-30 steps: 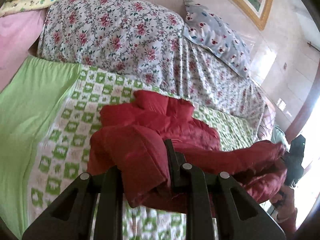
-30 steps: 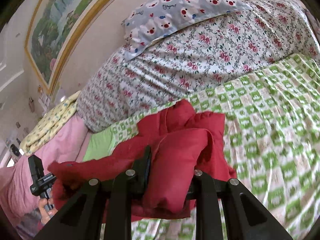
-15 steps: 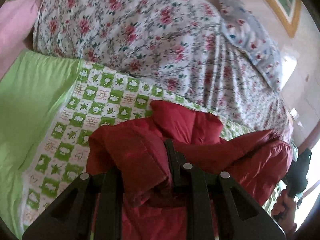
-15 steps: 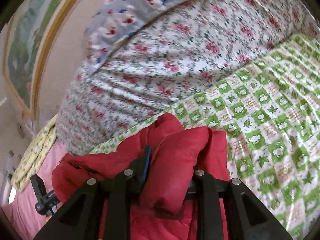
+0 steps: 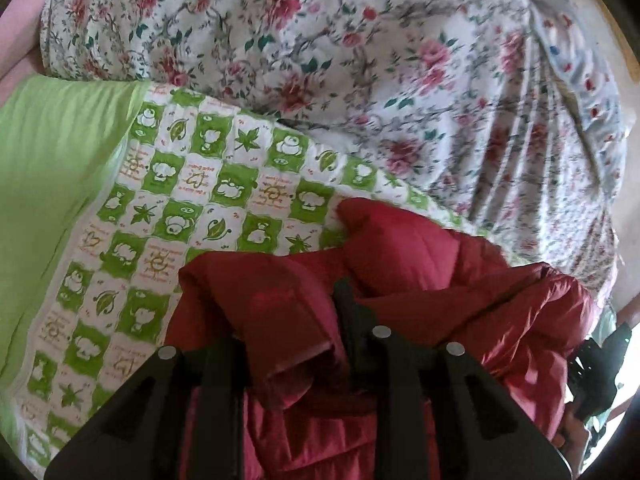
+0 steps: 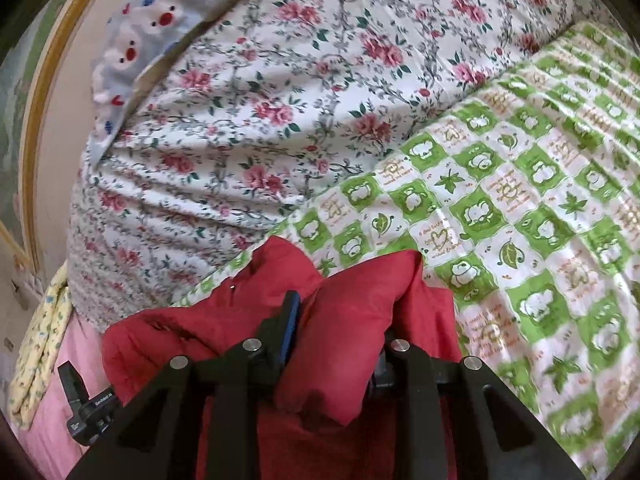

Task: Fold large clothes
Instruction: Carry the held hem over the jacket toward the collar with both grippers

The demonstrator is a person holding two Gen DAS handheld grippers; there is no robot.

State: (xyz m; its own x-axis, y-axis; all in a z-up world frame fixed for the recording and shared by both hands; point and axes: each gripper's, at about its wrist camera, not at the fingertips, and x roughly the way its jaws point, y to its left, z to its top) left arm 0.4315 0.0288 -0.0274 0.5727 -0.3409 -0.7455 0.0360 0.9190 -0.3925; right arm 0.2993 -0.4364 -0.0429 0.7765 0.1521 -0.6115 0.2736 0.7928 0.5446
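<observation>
Looking along the left wrist view, a fold of the red jacket (image 5: 400, 280) is seen clamped in the left gripper (image 5: 296, 332), bunched thick between its black fingers (image 5: 348, 312). The jacket's long axis is stretched across the frame, from this grip toward the right gripper (image 5: 596, 368) at the far right edge, where the other end is gathered. A padded flap is pointed up toward the flowered quilt (image 5: 320, 60). The jacket is laid on the green checked blanket (image 5: 192, 200), with a plain green sheet (image 5: 52, 168) just beside it on the left. The quilt is heaped behind, close to the jacket's upper edge. A strip of pink bedding (image 5: 16, 40) is glimpsed at the top left.

In the right wrist view, the jacket (image 6: 352, 320) is pinched by the right gripper (image 6: 332, 336), a puffed lump squeezed between the fingers (image 6: 288, 320). The cloth is run leftward to the left gripper (image 6: 84, 412) low at the left edge. The checked blanket (image 6: 540, 200) is spread to the right, the flowered quilt (image 6: 280, 100) banked behind. A pillow with bear faces (image 6: 140, 32) is set on top of the quilt, a gold picture frame (image 6: 40, 120) is hung on the wall, and a yellow cloth (image 6: 36, 352) is draped over pink bedding (image 6: 52, 420).
</observation>
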